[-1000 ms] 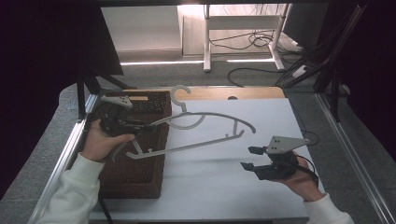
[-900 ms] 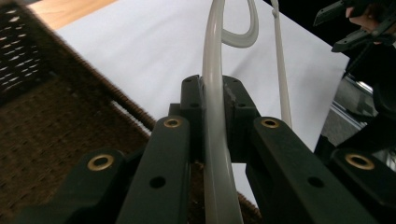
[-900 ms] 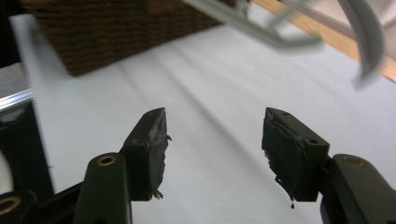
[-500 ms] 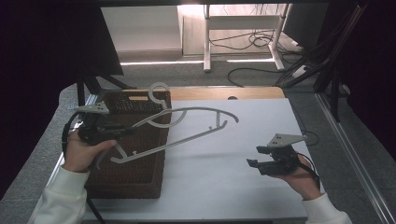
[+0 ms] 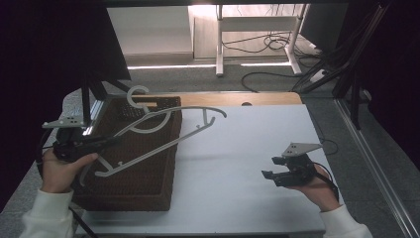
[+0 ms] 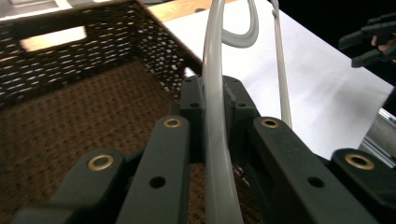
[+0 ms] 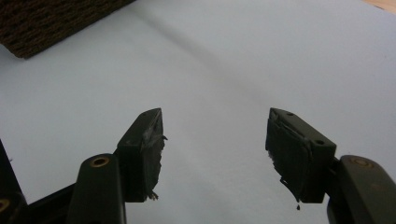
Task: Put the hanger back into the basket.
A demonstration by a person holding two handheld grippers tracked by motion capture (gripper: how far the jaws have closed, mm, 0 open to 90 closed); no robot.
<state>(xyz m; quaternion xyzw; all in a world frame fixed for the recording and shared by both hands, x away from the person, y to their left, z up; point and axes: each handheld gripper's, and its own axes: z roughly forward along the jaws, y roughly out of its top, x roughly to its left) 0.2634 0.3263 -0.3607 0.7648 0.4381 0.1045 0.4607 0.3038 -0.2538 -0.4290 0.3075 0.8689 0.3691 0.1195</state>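
Clamped on the white plastic hanger (image 5: 163,130): left gripper (image 5: 101,143), jaws pressed together on 1 end of the hanger's curved arm, held above the near-left part of the wicker basket (image 5: 148,196). In the left gripper view, hanger (image 6: 215,107) running straight ahead from between the black jaws of the left gripper (image 6: 215,140), brown woven floor of the basket (image 6: 70,107) below and to the side, nothing seen lying in that part. Beyond the gripper, basket rim close under the hanger's lower bar, far tip projecting past the basket's edge over the white table (image 5: 237,163). Long axis slanting away from the left gripper, up and across toward the table's far side; hook (image 5: 137,95) over the basket's far rim.

Open, jaws well apart: right gripper (image 5: 270,167), low over bare table, well away from hanger and basket. Ahead of the right gripper (image 7: 215,135), wide open white surface, basket corner (image 7: 51,18) far off at upper left.
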